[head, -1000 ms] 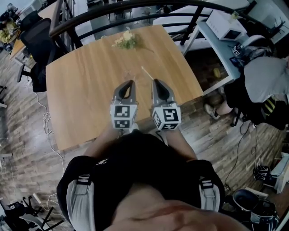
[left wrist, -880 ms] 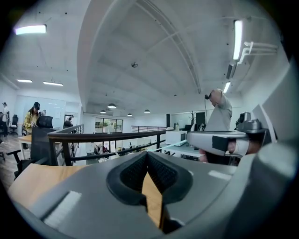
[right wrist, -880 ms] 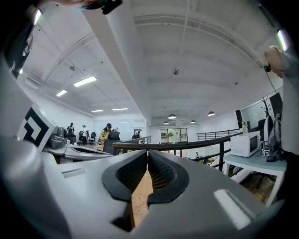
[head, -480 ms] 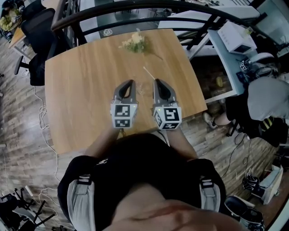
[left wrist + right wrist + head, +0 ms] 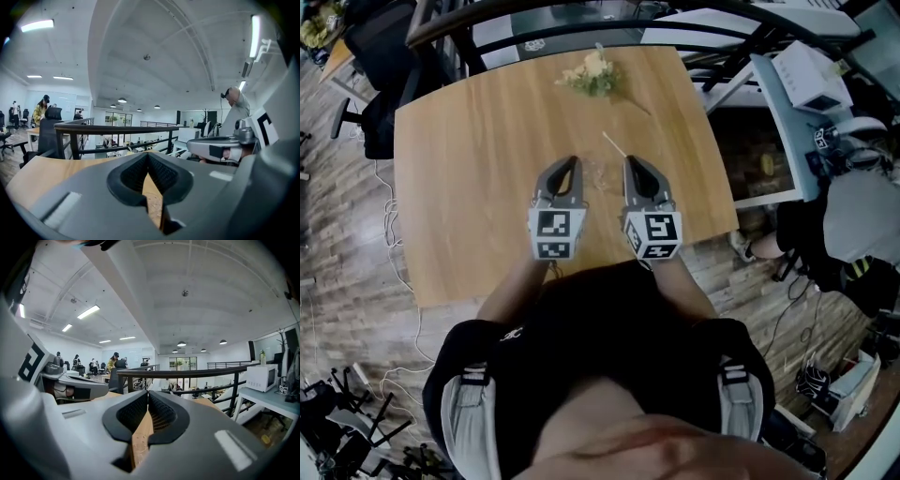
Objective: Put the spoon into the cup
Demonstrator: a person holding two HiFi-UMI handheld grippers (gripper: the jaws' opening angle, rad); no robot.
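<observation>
while the wooden table (image 5: 459,187) stands beside a black railing (image 5: 187,371) in an open office with plank floor, one bunch of flowers (image 5: 592,75) lies at its far edge. one white spoon (image 5: 614,144) lies on the table, near one clear cup (image 5: 598,175). the left gripper (image 5: 571,160) and right gripper (image 5: 629,160) are both clenched on nothing, with the cup between them.

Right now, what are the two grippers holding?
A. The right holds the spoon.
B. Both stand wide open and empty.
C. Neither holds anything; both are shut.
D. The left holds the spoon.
C: the left gripper and the right gripper each show jaws met at the tips with nothing between them, and the spoon lies on the table just beyond them.
</observation>
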